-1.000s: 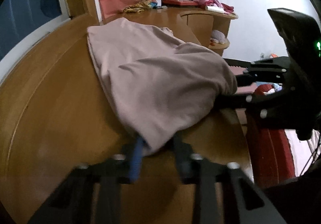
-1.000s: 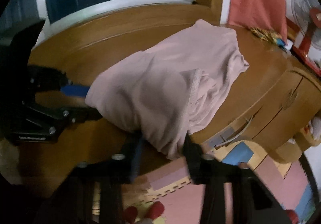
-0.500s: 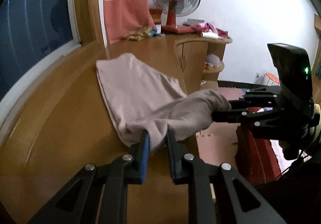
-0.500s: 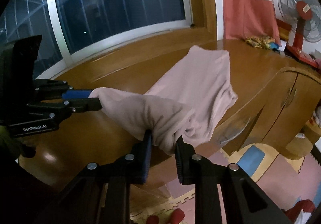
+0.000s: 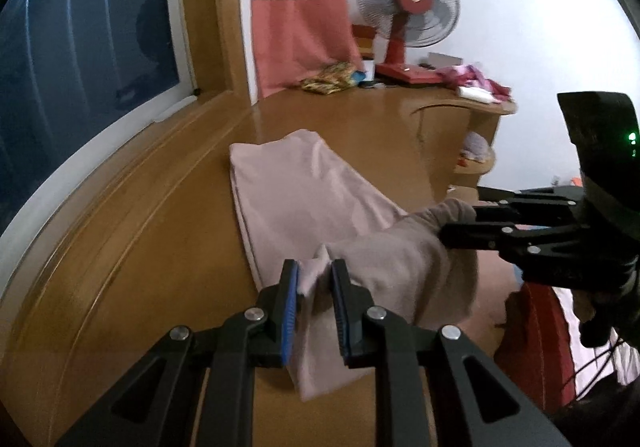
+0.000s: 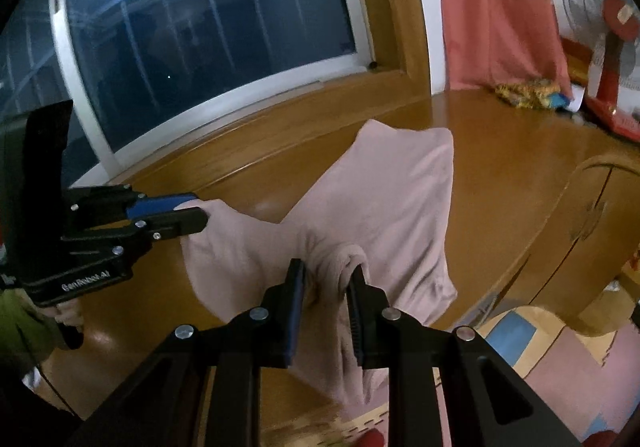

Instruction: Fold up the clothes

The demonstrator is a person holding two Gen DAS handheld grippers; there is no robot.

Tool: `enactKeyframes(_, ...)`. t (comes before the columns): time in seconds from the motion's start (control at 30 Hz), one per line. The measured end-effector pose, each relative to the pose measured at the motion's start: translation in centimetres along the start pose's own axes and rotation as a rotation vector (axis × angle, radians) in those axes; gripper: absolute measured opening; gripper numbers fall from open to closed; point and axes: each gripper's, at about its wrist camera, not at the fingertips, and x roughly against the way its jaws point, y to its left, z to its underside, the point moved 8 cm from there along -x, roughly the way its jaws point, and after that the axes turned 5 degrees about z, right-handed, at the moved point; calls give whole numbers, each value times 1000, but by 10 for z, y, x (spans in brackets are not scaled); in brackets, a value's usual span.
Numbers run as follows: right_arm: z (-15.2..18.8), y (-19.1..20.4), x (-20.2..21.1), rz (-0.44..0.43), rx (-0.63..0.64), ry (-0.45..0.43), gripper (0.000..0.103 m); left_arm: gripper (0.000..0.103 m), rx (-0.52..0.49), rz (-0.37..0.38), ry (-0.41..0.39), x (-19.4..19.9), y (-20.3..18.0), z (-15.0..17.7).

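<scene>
- Your left claw [image 5: 313, 279] is pinched down on one near corner of the pink garment [image 5: 304, 199].
- Your right claw [image 6: 328, 279] is clamped on a bunched-up fold at the other near end.
- Near edge is lifted between them; the far half lies flat on the wooden worktop [image 5: 132, 247], fan [image 5: 404, 11] well behind.

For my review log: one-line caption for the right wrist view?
Both grippers, right gripper and left gripper, pinch the pale pink cloth garment over the wooden tabletop.
</scene>
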Motion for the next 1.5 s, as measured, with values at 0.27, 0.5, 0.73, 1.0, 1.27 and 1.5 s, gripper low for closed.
enactKeyframes(0.27,-2,-41,-70,-20,-5,115,22,19,135,-44,99,-73,37,-2)
enactKeyframes(0.5,-4,-69,-84,-96,-103,142,39,35,144,-134,160,-90,49,6)
enactKeyframes(0.73,-22,-57,-32,-257,-44,64,40,34,190,-25,83,-42,31,-8)
enactKeyframes(1.0,5,-35,-82,-242,55,155,36,34,217,121,179,-96,11,11)
enactKeyframes(1.27,9,-55,-84,-159,-19,128,26,38,235,151,161,-101,28,22)
enactKeyframes(1.5,14,-66,-61,7,-81,121,28,37,254,37,125,-65,48,26)
